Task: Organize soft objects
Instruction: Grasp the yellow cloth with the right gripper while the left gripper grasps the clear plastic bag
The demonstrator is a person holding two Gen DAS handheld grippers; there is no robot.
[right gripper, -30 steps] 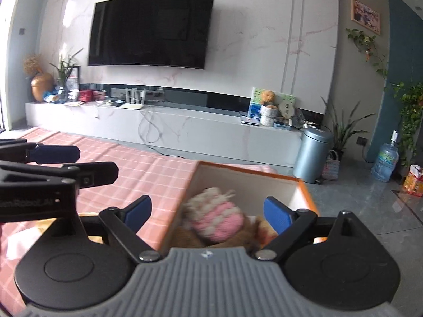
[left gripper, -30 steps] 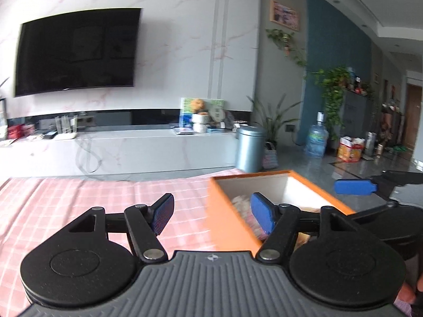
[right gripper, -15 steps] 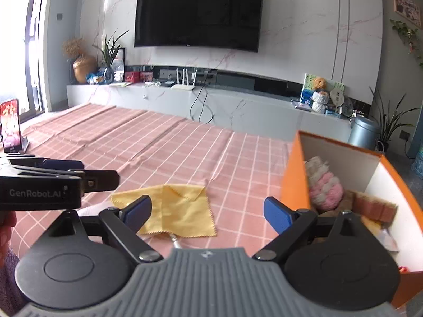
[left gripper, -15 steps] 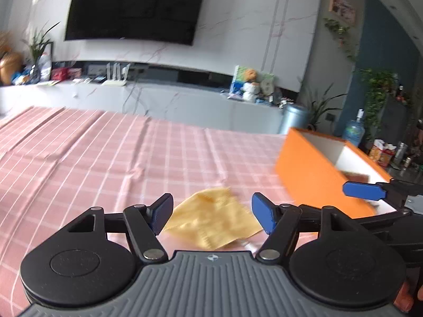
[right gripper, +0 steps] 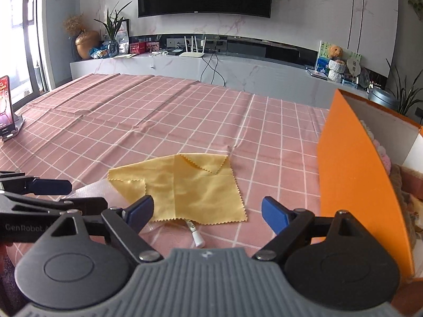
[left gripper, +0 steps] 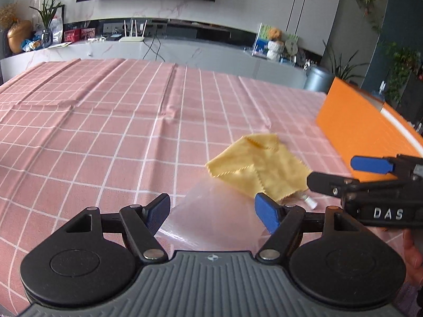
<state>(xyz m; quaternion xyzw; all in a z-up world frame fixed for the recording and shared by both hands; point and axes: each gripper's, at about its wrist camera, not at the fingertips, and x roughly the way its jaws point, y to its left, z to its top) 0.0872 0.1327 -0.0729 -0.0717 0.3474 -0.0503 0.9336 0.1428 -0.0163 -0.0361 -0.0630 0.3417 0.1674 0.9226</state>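
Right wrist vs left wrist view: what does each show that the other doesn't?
Right wrist only: the inside of the orange box with a pink knitted toy in it, and a phone on a stand at the table's far left.

Left wrist only: the "DAS" lettering on the right gripper.

Both: the yellow cloth lying partly over a clear plastic bag, the small white-tipped piece at the cloth's near edge, and the pink checked tablecloth.

A cloth (right gripper: 182, 187) lies on the table (right gripper: 158, 121), left of the box (right gripper: 351, 174).
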